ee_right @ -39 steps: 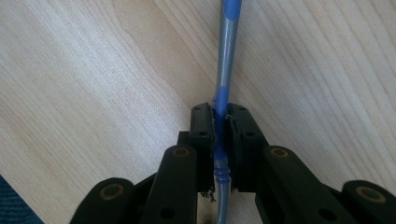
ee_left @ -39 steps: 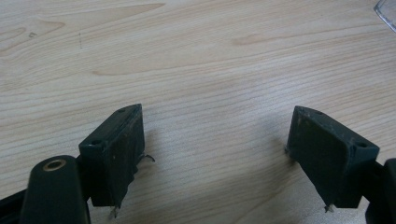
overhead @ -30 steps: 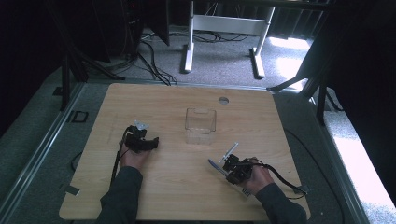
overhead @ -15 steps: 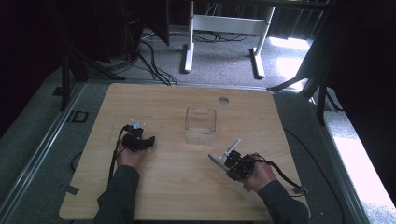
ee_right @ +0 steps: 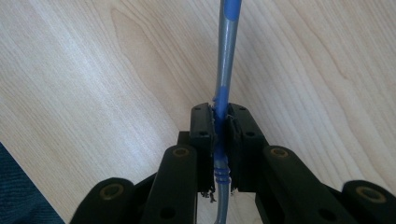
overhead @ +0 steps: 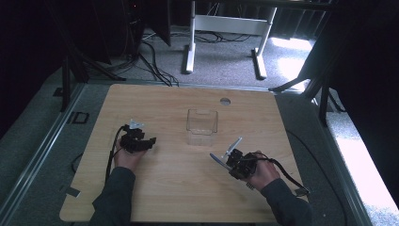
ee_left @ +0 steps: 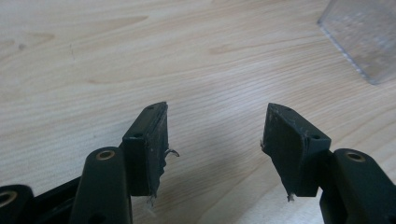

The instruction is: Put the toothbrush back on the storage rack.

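Note:
A person's left hand rests my left gripper (overhead: 149, 140) on the wooden table (overhead: 169, 197), pointing toward a clear plastic box (overhead: 202, 123). In the left gripper view its jaws stand apart over bare wood with nothing between them (ee_left: 215, 126); they have just been closing. The clear box's corner (ee_left: 364, 37) lies ahead at upper right. My right gripper (overhead: 231, 153) sits at the front right, shut on a blue and grey pen (ee_right: 226, 56). The pen (overhead: 234, 143) sticks out beyond the jaws (ee_right: 220, 112) toward the box.
A round cable hole (overhead: 225, 100) sits near the table's far edge. Behind the table stand white desk legs (overhead: 190, 42) and floor cables (overhead: 150, 52). Dark stands flank both sides.

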A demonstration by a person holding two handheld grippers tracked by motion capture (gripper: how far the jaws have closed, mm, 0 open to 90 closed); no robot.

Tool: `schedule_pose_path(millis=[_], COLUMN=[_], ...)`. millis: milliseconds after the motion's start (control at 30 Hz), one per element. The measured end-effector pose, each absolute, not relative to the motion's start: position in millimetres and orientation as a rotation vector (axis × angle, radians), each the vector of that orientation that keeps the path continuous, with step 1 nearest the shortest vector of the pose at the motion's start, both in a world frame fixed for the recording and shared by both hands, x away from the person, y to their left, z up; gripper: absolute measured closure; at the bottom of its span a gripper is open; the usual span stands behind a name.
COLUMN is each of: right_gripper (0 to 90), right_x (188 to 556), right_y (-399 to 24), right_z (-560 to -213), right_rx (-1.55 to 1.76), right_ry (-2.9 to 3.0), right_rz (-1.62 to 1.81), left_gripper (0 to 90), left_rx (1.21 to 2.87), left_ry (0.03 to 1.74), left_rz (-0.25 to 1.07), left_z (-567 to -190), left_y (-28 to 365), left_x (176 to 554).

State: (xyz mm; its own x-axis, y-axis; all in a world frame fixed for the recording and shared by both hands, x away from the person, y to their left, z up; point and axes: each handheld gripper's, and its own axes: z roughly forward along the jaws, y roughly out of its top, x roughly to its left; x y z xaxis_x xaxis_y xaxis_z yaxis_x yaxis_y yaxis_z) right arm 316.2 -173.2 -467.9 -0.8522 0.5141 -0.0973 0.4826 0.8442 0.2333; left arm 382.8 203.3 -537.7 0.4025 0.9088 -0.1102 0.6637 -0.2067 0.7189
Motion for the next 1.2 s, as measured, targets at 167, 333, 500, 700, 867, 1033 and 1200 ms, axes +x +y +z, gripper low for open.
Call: schedule_pose_path(millis=[167, 333, 500, 700, 867, 1033, 1200], right_gripper=[81.4, 81.4, 81.4, 81.4, 81.4, 81.4, 81.4], right_x=[317, 318, 317, 315, 315, 315, 315], right_y=[-171, -170, -170, -170, -169, -168, -168], right_z=[-464, -459, -455, -453, -451, -451, -450], right_rx=[0.752, 0.74, 0.729, 0.709, 0.696, 0.685, 0.68], right_ry=[2.864, 2.856, 2.85, 2.847, 2.847, 2.847, 2.844], right_rz=[0.261, 0.259, 0.27, 0.264, 0.269, 0.267, 0.276], left_gripper=[41.5, 43.3, 46.3, 48.6, 48.7, 49.1, 49.4], left_rx=[1.925, 1.938, 1.95, 1.982, 1.999, 1.997, 2.002], left_ry=[1.3, 1.252, 1.194, 1.109, 1.021, 0.946, 0.876], left_rz=[0.432, 0.438, 0.424, 0.402, 0.359, 0.324, 0.303], left_z=[-528, -518, -510, -501, -497, -493, -491], left_y=[203, 199, 195, 189, 184, 178, 174], left_x=[380, 377, 373, 367, 363, 358, 353])
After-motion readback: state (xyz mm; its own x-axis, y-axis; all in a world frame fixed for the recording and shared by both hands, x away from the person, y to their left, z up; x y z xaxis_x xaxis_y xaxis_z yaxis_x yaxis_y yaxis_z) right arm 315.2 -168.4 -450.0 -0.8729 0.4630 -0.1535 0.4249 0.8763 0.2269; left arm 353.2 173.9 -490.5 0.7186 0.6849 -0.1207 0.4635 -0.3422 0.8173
